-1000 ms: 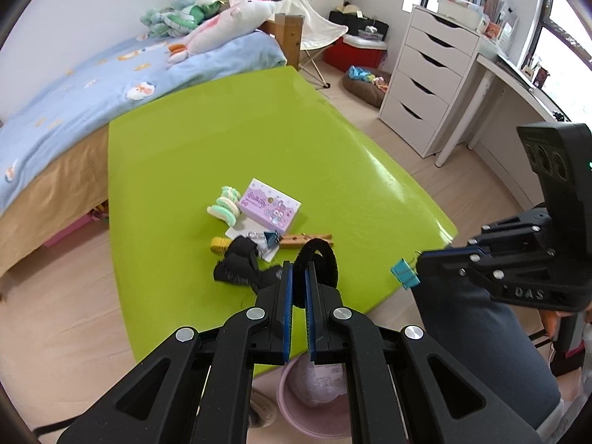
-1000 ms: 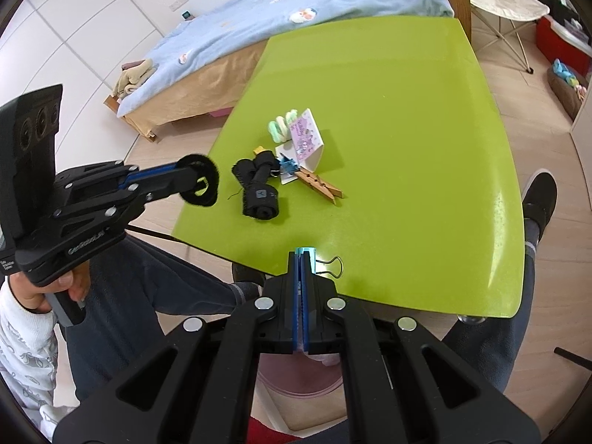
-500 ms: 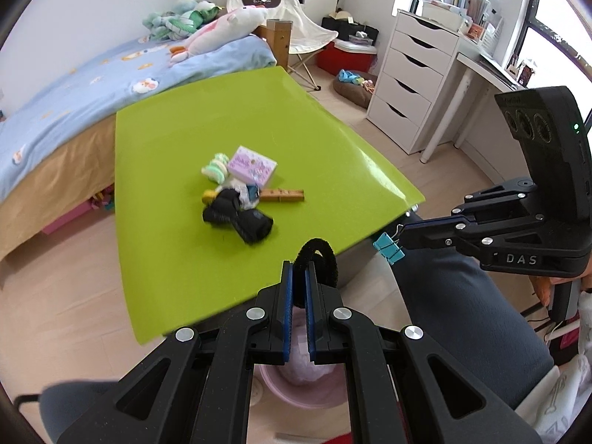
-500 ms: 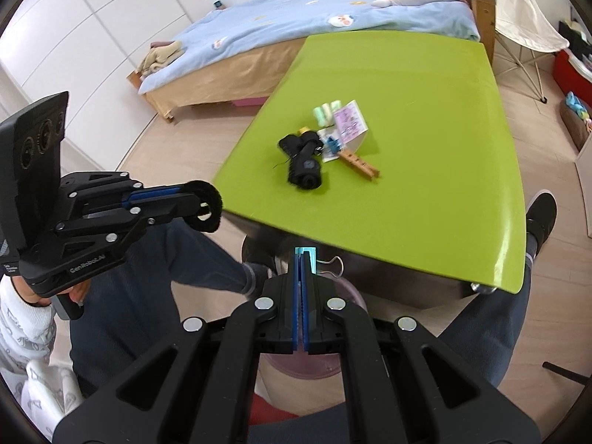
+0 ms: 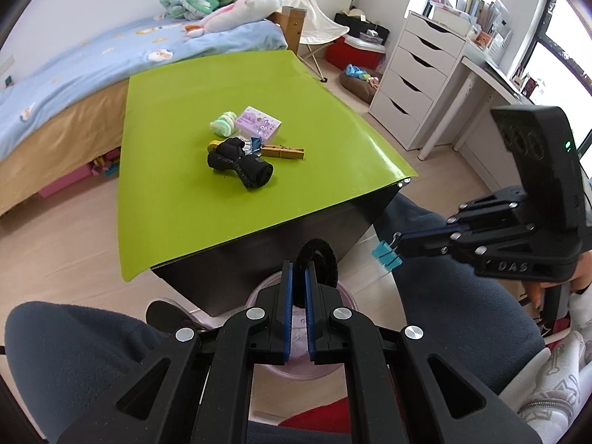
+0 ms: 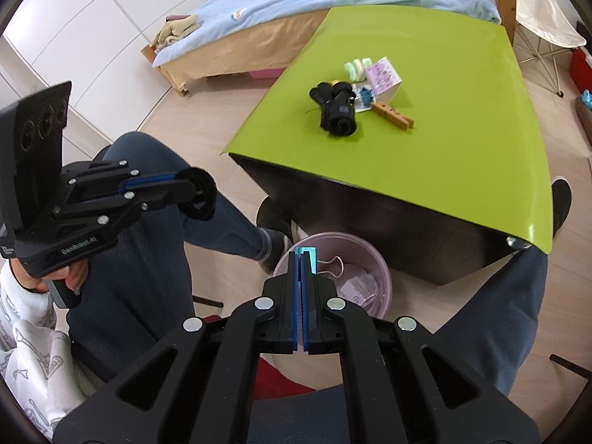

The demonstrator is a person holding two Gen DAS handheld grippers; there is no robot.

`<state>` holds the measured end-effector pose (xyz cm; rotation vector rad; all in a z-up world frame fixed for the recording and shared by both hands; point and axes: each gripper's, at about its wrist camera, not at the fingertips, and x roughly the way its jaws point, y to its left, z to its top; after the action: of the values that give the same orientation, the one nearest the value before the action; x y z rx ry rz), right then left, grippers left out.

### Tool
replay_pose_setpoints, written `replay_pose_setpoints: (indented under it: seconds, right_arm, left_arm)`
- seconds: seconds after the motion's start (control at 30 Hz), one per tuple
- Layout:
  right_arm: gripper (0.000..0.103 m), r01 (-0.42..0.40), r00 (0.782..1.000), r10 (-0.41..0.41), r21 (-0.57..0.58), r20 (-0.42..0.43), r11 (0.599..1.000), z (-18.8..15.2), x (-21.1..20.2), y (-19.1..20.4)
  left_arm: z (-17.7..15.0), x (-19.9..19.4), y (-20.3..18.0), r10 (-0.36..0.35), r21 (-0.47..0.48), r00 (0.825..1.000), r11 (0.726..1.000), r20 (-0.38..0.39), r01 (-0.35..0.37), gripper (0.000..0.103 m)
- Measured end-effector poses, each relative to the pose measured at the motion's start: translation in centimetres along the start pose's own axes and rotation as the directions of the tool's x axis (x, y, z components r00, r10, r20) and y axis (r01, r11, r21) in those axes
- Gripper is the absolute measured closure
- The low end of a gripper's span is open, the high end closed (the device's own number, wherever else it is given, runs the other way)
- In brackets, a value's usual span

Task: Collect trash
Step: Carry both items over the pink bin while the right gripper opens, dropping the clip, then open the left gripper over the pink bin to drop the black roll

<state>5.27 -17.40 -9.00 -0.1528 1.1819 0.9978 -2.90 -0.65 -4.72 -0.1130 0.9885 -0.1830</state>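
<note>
Two items have left the green table (image 5: 166,185) within the last second: a black fuzzy ring (image 5: 318,259) and a teal binder clip (image 6: 308,259). A second ago both grippers were at the table's near edge; both now sit below and in front of that edge, over the pink bin (image 6: 377,259) on the floor beside the table's dark side panel. Judgement: the carry is complete and release into the bin is the step in hand.

Left gripper (image 5: 299,281): jaws nearly together, clamped on the ring, which stands upright above the bin's rim. Right gripper (image 6: 300,262): jaws pressed together on the clip's teal body, wire handles projecting to the right, directly above the bin opening. The bin already holds some paper scraps.

Remaining on the table, near its centre: a rolled black sock (image 5: 240,164), a wooden clothespin (image 5: 285,151), a purple box (image 5: 259,125), a pastel green item (image 5: 223,125) and a blue clip (image 5: 255,145).
</note>
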Motion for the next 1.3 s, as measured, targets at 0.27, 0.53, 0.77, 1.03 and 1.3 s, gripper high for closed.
replay_pose_setpoints:
  seconds: [0.27, 0.53, 0.77, 1.03, 1.3]
  right_arm:
    - [0.096, -0.002, 1.0, 0.002, -0.016, -0.03, 1.0, 0.1, 1.2, 0.4]
    - [0.016, 0.047, 0.999, -0.048, 0.024, 0.01, 0.999, 0.0, 0.4, -0.6]
    - [0.011, 0.11, 0.992, -0.112, 0.033, 0.054, 0.993, -0.4, -1.7, -1.0]
    - [0.011, 0.12, 0.989, -0.126, 0.074, 0.082, 0.99, -1.3, -3.4, -2.2]
    - [0.01, 0.105, 0.989, -0.113, 0.087, 0.097, 0.991, -1.4, -4.2, -2.6]
  left_arm:
    - [-0.1, -0.3, 0.0, -0.008, -0.002, 1.0, 1.0, 0.01, 0.008, 0.097]
    - [-0.3, -0.1, -0.5, -0.02, 0.013, 1.0, 1.0, -0.01, 0.02, 0.097]
    - [-0.5, 0.2, -1.6, -0.05, 0.037, 0.998, 0.998, -0.03, 0.052, 0.097]
    - [-0.3, 0.5, -3.0, -0.073, 0.064, 0.996, 0.995, -0.046, 0.076, 0.097]
    - [-0.1, 0.9, -3.4, -0.087, 0.063, 0.995, 0.994, -0.057, 0.091, 0.052]
